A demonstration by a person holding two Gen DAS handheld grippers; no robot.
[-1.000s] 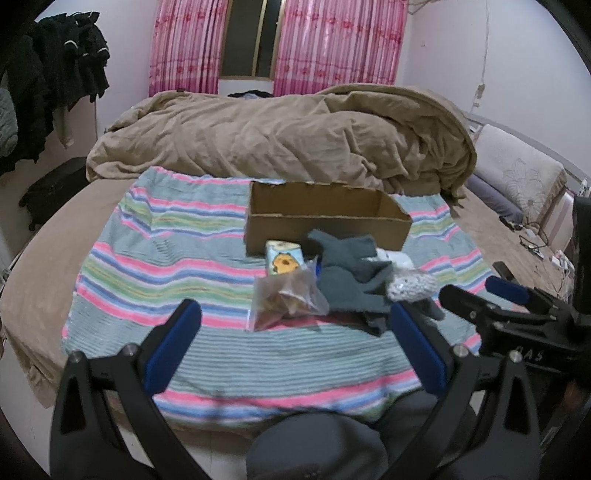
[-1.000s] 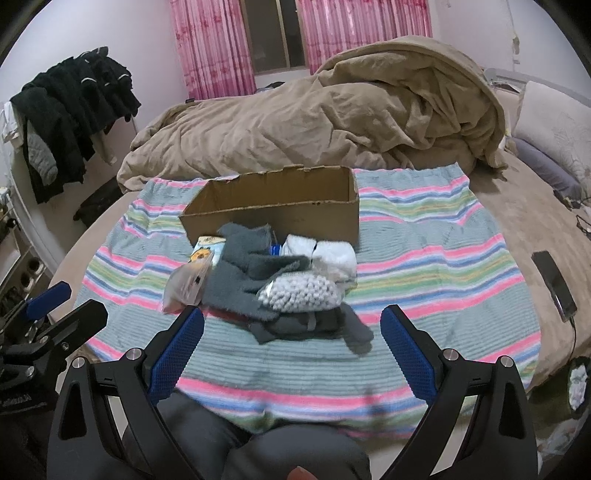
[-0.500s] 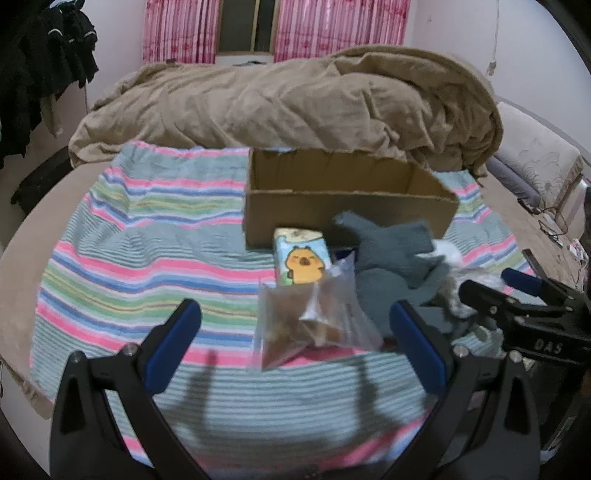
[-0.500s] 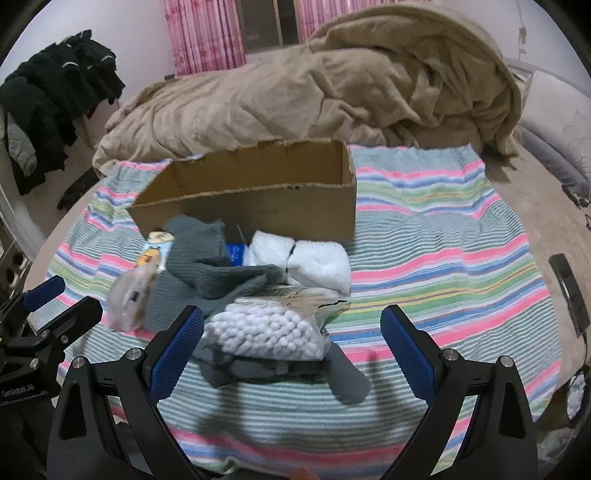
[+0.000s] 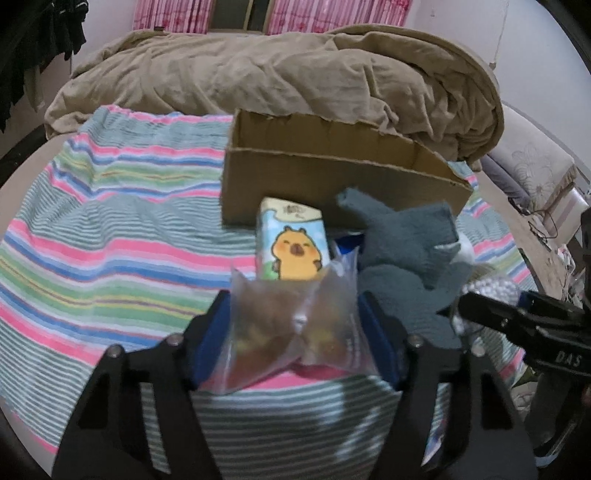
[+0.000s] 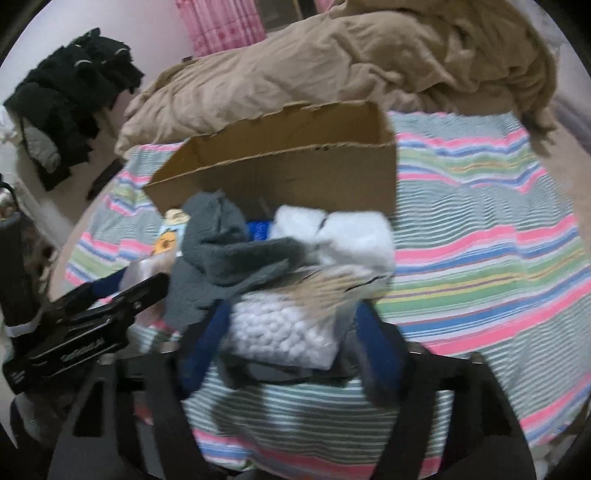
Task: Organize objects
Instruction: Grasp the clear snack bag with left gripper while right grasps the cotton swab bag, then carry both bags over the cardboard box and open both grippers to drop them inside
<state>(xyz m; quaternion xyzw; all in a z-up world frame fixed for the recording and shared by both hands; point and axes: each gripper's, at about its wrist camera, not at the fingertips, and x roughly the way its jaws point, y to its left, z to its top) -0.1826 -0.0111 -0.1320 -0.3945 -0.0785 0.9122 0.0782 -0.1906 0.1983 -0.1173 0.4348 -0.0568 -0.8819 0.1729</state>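
An open cardboard box (image 5: 332, 177) stands on a striped blanket (image 5: 110, 236). In front of it lie a tissue pack with a yellow cartoon animal (image 5: 293, 243), grey socks (image 5: 406, 258), white socks (image 6: 351, 236) and a blue item (image 6: 260, 229). My left gripper (image 5: 295, 332) has its blue pads on both sides of a clear bag of brown snacks (image 5: 291, 332), closing on it. My right gripper (image 6: 291, 332) likewise brackets a clear bag of cotton swabs (image 6: 284, 328). Each gripper shows in the other's view: the right one (image 5: 517, 321) and the left one (image 6: 85, 325).
A crumpled tan duvet (image 5: 295, 81) lies behind the box. Pink curtains (image 5: 295, 14) hang at the far wall. Dark clothes (image 6: 70, 96) hang at the left. A pillow (image 5: 535, 166) lies at the right edge of the bed.
Both grippers have moved forward and down onto the pile. Their jaws have narrowed from wide open to around the snack bag and the cotton swab bag.
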